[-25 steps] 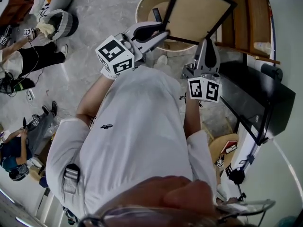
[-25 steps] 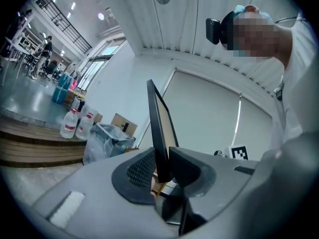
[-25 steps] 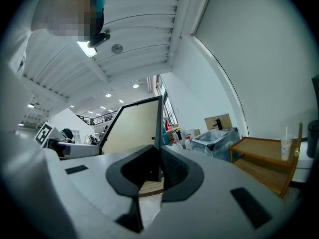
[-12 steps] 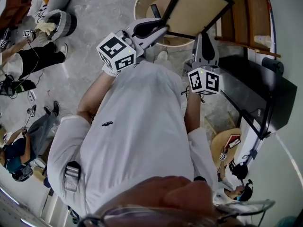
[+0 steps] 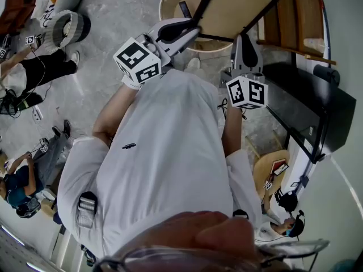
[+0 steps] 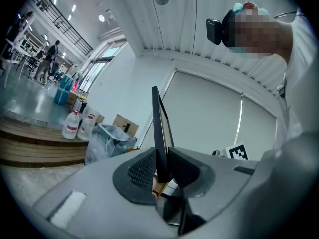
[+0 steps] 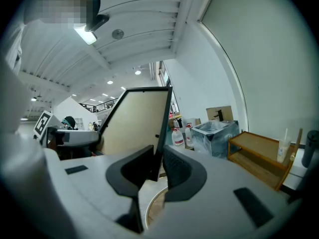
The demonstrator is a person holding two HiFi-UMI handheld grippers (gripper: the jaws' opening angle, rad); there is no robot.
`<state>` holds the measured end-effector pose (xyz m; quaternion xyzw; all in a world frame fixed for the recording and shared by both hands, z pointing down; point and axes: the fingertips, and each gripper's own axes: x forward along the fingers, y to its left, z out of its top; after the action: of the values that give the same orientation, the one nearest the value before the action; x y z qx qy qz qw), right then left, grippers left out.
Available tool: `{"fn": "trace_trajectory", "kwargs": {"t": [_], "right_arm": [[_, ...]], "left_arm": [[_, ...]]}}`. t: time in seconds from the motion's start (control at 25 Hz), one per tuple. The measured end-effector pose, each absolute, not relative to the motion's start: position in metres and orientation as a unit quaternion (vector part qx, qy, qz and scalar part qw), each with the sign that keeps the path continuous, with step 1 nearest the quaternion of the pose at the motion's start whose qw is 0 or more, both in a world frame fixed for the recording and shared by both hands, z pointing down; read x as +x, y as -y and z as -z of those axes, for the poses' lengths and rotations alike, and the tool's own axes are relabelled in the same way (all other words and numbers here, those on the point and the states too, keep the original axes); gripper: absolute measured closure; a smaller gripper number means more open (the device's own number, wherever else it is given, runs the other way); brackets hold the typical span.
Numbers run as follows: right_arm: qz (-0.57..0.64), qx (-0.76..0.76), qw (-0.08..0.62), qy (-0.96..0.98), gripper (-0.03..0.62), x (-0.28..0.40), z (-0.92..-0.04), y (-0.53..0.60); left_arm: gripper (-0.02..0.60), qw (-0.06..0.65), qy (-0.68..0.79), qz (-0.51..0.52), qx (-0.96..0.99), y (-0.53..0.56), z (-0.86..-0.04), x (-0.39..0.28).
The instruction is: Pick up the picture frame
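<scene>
The picture frame (image 5: 235,7), black-edged with a tan back, hangs tilted in the air at the top of the head view. My left gripper (image 5: 194,30) is shut on its left edge, and in the left gripper view the frame (image 6: 158,123) stands edge-on between the ribbed pads (image 6: 143,171). My right gripper (image 5: 243,38) is shut on the lower edge. The right gripper view shows the frame's tan back (image 7: 134,126) rising from between that gripper's (image 7: 158,169) jaws, with the left gripper (image 7: 75,137) holding the far side.
A round wooden table (image 5: 173,4) lies under the frame. A wooden shelf (image 5: 300,21) and a black stand (image 5: 309,115) are at the right. People sit on the floor at the left (image 5: 34,67). Water bottles (image 6: 75,126) and a bagged bin (image 6: 107,141) stand beyond.
The frame and both grippers have shifted slightly upward in the head view. Both grips stay on the frame. The crouching person at the upper left has moved partly out of view.
</scene>
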<state>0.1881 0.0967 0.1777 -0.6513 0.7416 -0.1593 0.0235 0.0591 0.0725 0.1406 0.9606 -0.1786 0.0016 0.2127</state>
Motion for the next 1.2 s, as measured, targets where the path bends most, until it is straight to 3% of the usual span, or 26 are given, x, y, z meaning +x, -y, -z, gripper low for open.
{"fn": "trace_trajectory", "kwargs": {"t": [1.2], "right_arm": [[0.152,-0.662,0.004,-0.734,0.557,0.1897,-0.1719,-0.0986]], "left_arm": [[0.506,0.207,0.191,-0.009,0.959,-0.0743,-0.1467,0.0573]]}}
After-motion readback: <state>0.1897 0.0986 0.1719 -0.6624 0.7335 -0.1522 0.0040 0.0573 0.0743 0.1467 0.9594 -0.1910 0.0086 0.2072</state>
